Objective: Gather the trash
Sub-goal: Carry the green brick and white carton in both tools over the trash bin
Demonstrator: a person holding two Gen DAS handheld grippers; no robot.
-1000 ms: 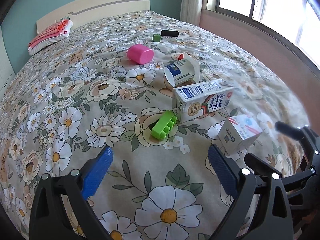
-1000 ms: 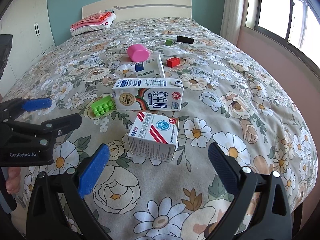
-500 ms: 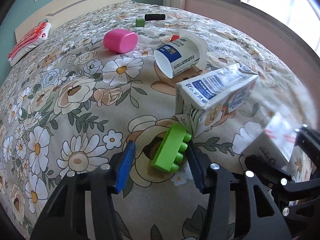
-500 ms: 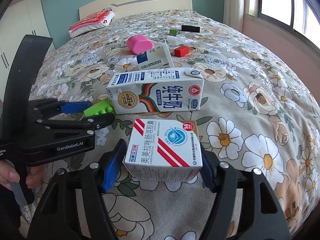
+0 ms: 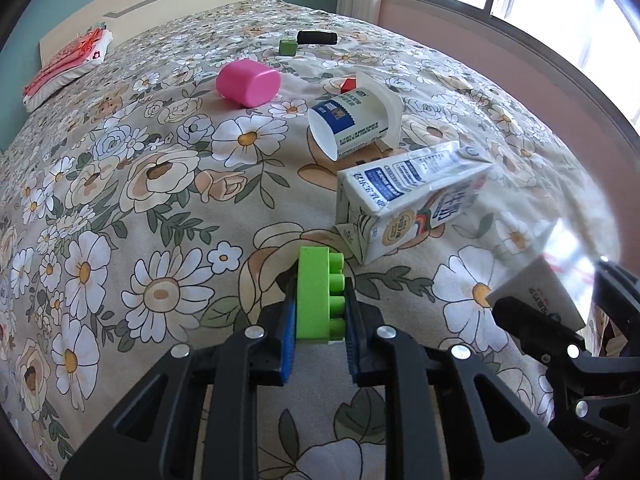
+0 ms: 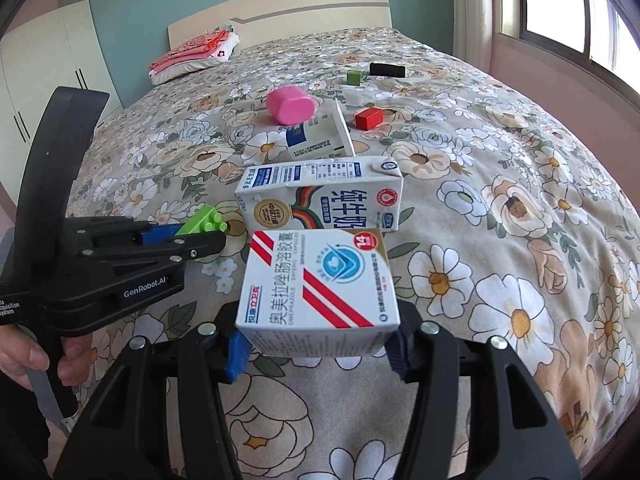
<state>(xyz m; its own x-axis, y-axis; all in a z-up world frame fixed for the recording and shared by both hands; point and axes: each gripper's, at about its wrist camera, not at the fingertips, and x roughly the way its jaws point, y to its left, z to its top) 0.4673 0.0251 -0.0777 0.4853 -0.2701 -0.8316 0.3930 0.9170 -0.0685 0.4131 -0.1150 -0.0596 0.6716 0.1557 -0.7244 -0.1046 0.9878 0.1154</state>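
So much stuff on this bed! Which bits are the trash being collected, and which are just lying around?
Trash, likely:
medicine box, in the right gripper
milk carton
yogurt cup

Lying about:
pink cup
red block
green cube
green brick, though the left gripper holds it

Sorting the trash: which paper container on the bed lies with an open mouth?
The white-and-blue paper cup, tipped on its side with its round mouth open; the milk carton and medicine box are closed.

Floral bed [image 5: 120, 208] — milk carton [image 5: 412, 204], pink cup [image 5: 248, 82].
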